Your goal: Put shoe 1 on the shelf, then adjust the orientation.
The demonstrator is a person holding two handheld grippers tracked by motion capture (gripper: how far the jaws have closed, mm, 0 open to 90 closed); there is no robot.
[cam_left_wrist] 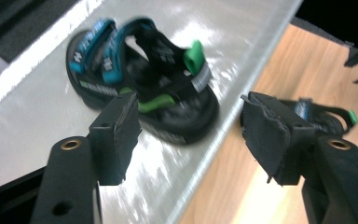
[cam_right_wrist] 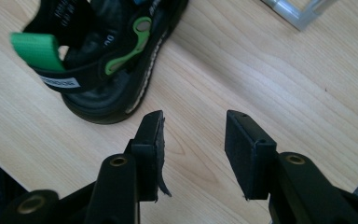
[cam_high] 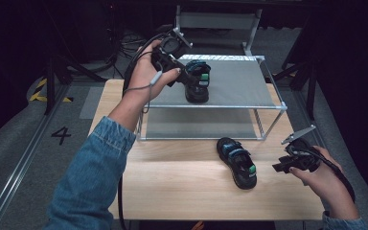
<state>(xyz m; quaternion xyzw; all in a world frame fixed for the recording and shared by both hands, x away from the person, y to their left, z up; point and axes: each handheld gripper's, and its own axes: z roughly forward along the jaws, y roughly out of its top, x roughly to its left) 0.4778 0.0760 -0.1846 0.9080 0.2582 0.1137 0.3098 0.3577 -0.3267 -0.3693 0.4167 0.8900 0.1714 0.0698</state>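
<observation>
High view first: my left gripper (cam_high: 188,73) is up over the top shelf of the metal rack (cam_high: 249,102), and one sandal (cam_high: 197,81) sits on that grey shelf right at my fingertips, heel end toward me. My right gripper (cam_high: 281,166) hangs low over the wooden table (cam_high: 172,182), with the second sandal (cam_high: 237,162) lying on the wood just off its tips, between that gripper and the front edge of the rack.

Left gripper view gives the better look. My two black fingers (cam_left_wrist: 114,135) stand wide apart with nothing pinched between them. The shelf sandal (cam_left_wrist: 144,88) is just beyond them, black sole, blue straps, a green pull tab at the heel, sitting flat on the shelf and nearer my left-hand finger than the other one. It's a bit blurry, so I can't say if the near finger brushes the sole or just clears it. Past my other finger the shelf edge drops off to the table, and the second sandal (cam_left_wrist: 326,119) peeks out behind that fingertip, lower down.

Right gripper view: fingers (cam_right_wrist: 151,140) parted here too, bare wood in the gap, nothing gripped. The torn pad on one finger hangs loose. The table sandal (cam_right_wrist: 102,60) lies ahead and off to the side of that same finger, near but not touching, green tab and green buckle facing me. A corner of the rack frame (cam_right_wrist: 298,14) shows far ahead of the fingers.
</observation>
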